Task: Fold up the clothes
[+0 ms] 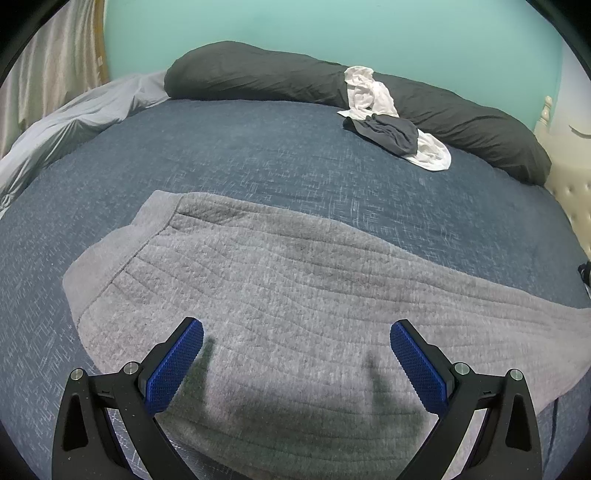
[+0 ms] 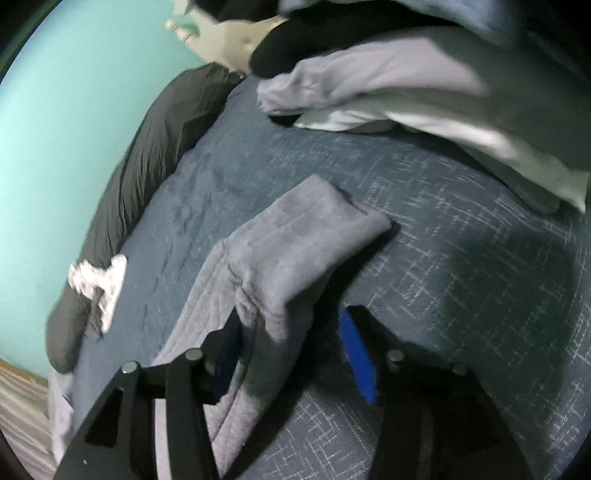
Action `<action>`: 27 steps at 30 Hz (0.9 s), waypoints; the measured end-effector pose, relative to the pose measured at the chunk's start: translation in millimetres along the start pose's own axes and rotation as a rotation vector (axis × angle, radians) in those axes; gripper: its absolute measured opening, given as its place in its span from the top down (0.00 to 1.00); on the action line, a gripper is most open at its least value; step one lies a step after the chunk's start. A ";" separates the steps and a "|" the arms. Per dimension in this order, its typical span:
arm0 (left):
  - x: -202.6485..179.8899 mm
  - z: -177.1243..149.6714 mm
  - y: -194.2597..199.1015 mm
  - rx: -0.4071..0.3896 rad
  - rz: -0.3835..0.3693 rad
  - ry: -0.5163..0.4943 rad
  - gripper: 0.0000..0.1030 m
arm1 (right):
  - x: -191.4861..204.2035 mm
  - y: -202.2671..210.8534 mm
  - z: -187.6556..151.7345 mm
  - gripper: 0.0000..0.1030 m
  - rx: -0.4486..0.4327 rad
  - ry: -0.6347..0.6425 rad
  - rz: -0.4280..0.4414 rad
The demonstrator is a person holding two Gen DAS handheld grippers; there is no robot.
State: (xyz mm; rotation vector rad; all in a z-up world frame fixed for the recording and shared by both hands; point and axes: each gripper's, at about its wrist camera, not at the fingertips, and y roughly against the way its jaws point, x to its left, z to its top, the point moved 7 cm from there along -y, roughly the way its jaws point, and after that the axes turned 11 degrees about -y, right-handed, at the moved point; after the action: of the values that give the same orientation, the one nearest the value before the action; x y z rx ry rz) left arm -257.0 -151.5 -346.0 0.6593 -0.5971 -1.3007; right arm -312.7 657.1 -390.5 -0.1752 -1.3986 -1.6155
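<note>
We see one grey quilted fleece garment (image 1: 280, 295) on the blue bedspread (image 1: 258, 147), two small garments (image 1: 395, 118) beyond it. Both the left gripper (image 1: 296, 354) and the right gripper (image 2: 295, 354) stand with jaws apart, gripping nothing.

Blue bedspread (image 1: 258, 155), long dark pillow (image 1: 258, 74) by teal wall (image 1: 332, 26), cream headboard (image 1: 569, 192) at rt

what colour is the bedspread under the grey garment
Dark blue bedspread flecked with pale crosshatch lines, under the grey garment; clearest in the left wrist view.

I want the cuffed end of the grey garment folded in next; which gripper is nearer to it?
Right. The right gripper sits at the cuffed end, fabric between its open fingers. The left gripper hovers open over the grey garment, at its wide middle.
</note>
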 end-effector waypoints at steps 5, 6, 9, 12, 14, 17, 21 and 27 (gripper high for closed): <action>0.0 0.3 0.6 -0.002 -0.002 0.003 0.00 | 5.2 -0.5 7.5 0.44 0.010 -0.016 0.032; -0.3 0.4 0.3 -0.002 -0.001 0.002 0.00 | 5.4 -0.4 8.8 0.44 0.008 -0.029 0.040; -1.3 0.6 -1.5 0.001 0.000 -0.003 0.00 | 7.8 -5.1 14.8 0.44 0.009 -0.070 0.059; -1.9 1.7 -2.7 0.001 -0.001 -0.001 0.00 | 14.8 -8.7 15.2 0.60 0.010 -0.020 0.040; -1.8 2.7 -3.1 -0.001 -0.002 -0.001 0.00 | 23.5 -4.2 16.6 0.68 -0.011 0.028 0.039; -1.5 3.4 -3.5 -0.002 -0.004 -0.002 0.00 | 36.1 6.0 20.3 0.73 -0.046 0.084 0.053; 0.2 3.1 -1.9 -0.004 -0.004 -0.003 0.00 | 60.6 24.0 23.8 0.75 -0.089 0.155 0.099; 8.4 4.2 6.5 -0.019 0.006 -0.004 0.00 | 107.0 42.8 16.3 0.76 -0.108 0.287 0.150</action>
State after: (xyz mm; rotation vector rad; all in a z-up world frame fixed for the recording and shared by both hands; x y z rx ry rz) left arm -254.2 -159.3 -338.1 0.6391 -0.5885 -1.3010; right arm -346.4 616.5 -286.7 -0.1036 -1.0566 -1.5246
